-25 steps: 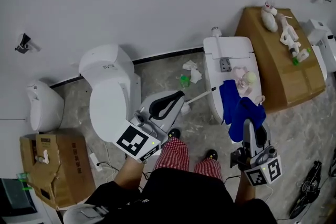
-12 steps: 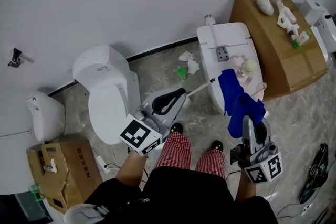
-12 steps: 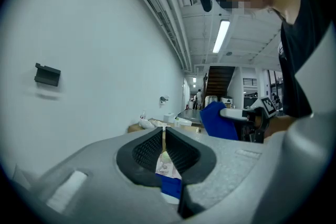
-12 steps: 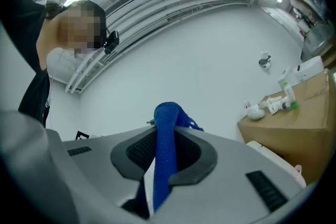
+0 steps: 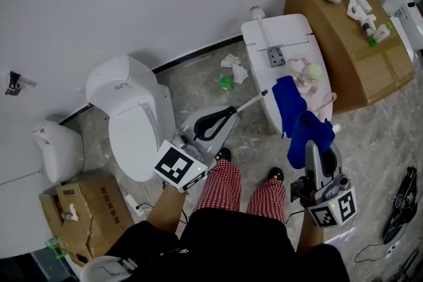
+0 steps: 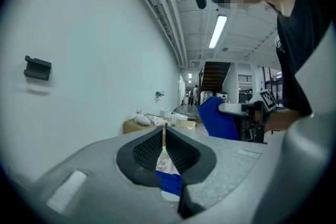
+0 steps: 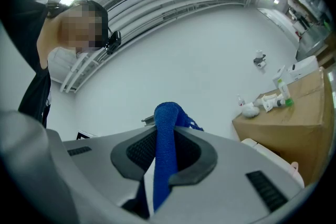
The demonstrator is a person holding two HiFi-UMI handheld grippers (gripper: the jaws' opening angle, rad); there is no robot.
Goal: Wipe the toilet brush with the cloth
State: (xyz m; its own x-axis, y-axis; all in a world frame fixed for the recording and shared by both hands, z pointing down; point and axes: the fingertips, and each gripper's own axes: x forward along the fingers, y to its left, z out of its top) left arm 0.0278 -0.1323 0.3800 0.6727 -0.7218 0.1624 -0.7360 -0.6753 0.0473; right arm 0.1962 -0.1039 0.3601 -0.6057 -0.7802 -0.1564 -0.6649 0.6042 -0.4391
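In the head view my left gripper (image 5: 227,117) is shut on the thin white handle of the toilet brush (image 5: 251,102), which runs up and right towards the closed toilet. In the left gripper view the handle shows as a thin line between the closed pads of the left gripper (image 6: 164,136); the brush head is hidden. My right gripper (image 5: 311,146) is shut on a blue cloth (image 5: 297,119), which hangs over the toilet's front edge. The cloth (image 7: 165,128) stands up between the pads of the right gripper (image 7: 163,139). The cloth (image 6: 215,118) lies close to the right of the handle's far end.
A closed white toilet (image 5: 281,43) stands behind the cloth, with a pale toy on its lid. An open toilet (image 5: 129,115) is at the left. A brown box (image 5: 334,30) holds bottles. Tissue (image 5: 232,67) lies on the floor. There is a cardboard box (image 5: 66,211) and cables (image 5: 403,208).
Both grippers have sunk a little and keep their grips on the handle and the cloth. The head view has shifted, so everything sits higher and further left in the picture.
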